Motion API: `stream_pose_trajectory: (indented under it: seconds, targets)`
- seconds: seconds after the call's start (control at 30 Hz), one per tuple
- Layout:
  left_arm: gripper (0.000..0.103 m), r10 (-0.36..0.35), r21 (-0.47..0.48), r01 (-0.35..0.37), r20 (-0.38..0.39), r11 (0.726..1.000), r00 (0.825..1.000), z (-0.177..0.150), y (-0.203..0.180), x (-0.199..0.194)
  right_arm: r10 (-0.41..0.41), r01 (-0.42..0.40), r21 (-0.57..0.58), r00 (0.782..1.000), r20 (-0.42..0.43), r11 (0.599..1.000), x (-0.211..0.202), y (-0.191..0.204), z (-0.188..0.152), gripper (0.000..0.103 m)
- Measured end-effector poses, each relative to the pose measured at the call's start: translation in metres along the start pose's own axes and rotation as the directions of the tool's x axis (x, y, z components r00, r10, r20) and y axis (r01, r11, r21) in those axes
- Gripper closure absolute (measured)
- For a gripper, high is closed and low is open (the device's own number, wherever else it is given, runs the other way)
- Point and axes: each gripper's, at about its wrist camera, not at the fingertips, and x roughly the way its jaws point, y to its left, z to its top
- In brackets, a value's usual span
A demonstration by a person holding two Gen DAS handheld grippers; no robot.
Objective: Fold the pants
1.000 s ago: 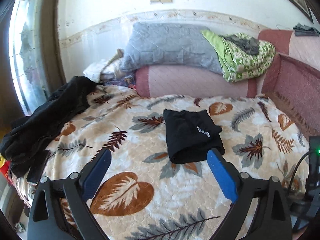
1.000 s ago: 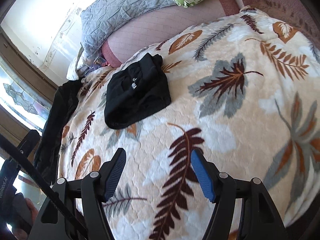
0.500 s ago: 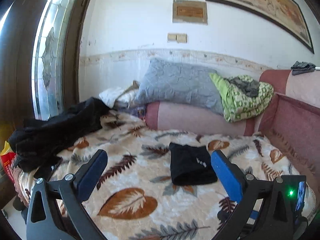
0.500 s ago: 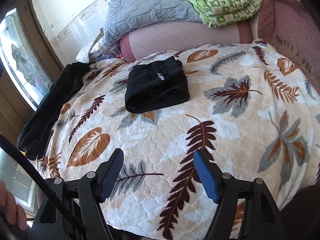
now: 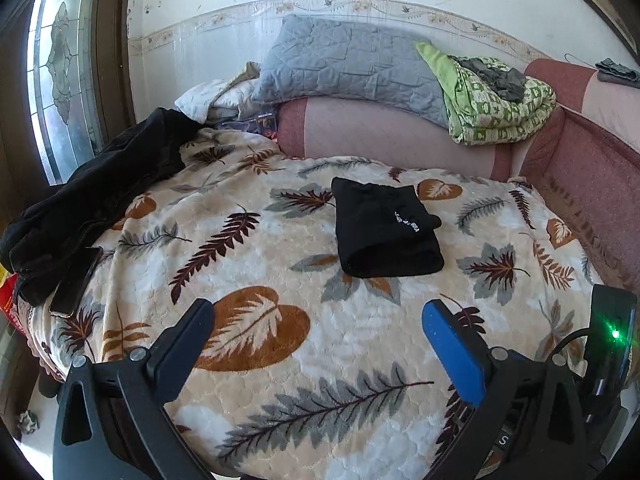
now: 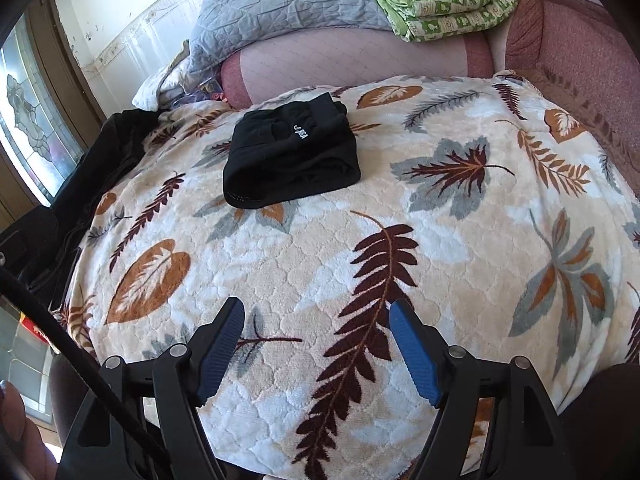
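Left gripper [image 5: 316, 320]: jaws spread wide apart, holding nothing, poised above the near part of the leaf-patterned blanket [image 5: 256, 344]. Right gripper [image 6: 316, 318]: jaws likewise spread apart and empty, above the same blanket [image 6: 460, 240].

Pants [image 5: 384, 232]: black, folded into a compact rectangular bundle with small white lettering on the top layer. The bundle lies flat on the blanket toward its far side, well apart from both grippers. In the right wrist view the pants [image 6: 292, 156] sit ahead and to the left of the fingers.

Surroundings: a dark heap of clothing [image 5: 92, 200] lies along the blanket's left edge. A grey quilted pillow [image 5: 348, 68] and a folded green quilt [image 5: 496, 100] rest on the pink bolster [image 5: 384, 136] behind the blanket.
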Motion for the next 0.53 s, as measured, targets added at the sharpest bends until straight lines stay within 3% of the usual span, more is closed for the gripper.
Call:
stream_pose_trajectory:
  seconds: [0.53]
  targets:
    - [0.000, -0.013, 0.020, 0.015, -0.111, 1.000, 0.994, -0.008, -0.002, 0.032, -0.025, 0.024, -0.023, 0.999, -0.042, 0.999, 0.022, 0.000, -0.001, 0.021]
